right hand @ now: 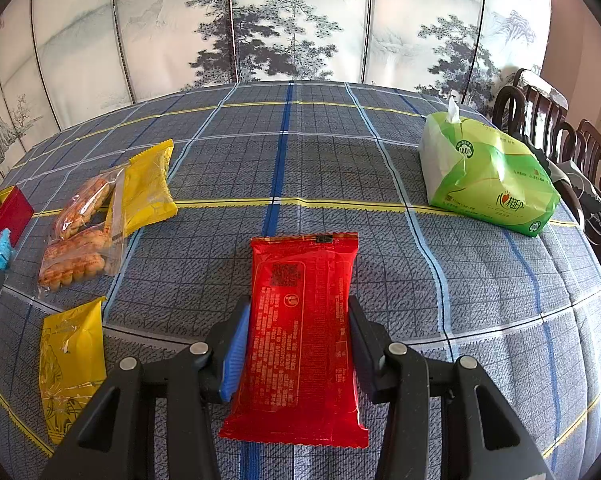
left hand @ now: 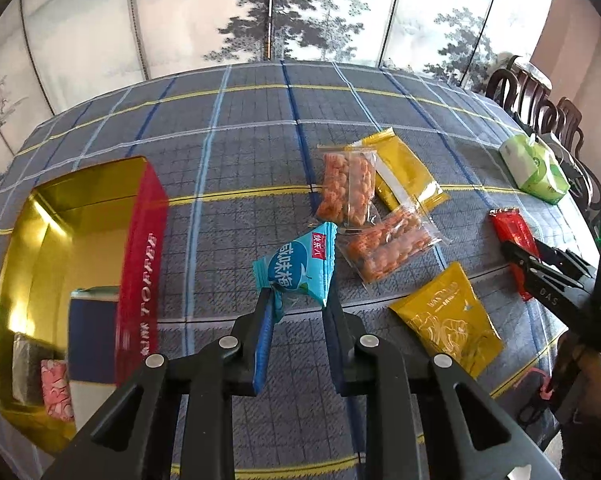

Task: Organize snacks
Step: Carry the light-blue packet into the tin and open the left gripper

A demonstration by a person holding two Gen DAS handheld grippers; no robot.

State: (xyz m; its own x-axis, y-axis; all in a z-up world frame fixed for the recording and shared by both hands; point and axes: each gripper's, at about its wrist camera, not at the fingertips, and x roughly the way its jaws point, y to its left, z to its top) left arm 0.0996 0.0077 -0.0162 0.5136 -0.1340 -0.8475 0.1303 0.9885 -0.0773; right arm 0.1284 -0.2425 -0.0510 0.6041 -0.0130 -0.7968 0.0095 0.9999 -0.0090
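Observation:
My left gripper [left hand: 296, 294] is shut on a teal snack packet [left hand: 300, 266] and holds it above the table, right of the open red tin [left hand: 140, 256] with a gold inside. My right gripper [right hand: 298, 310] straddles a red snack packet [right hand: 304, 336] lying flat on the cloth; its fingers touch the packet's sides, and whether they squeeze it is unclear. Two clear bags of orange snacks [left hand: 346, 188] [left hand: 388, 246] and two yellow packets [left hand: 404, 170] [left hand: 448, 316] lie between the grippers. The right gripper [left hand: 540, 260] also shows in the left wrist view.
The tin holds a blue box [left hand: 92, 320] and small wrapped snacks [left hand: 56, 392]. A green tissue pack [right hand: 488, 176] sits at the table's right. Dark wooden chairs [right hand: 548, 120] stand beyond the right edge. A painted folding screen [right hand: 300, 20] stands behind the table.

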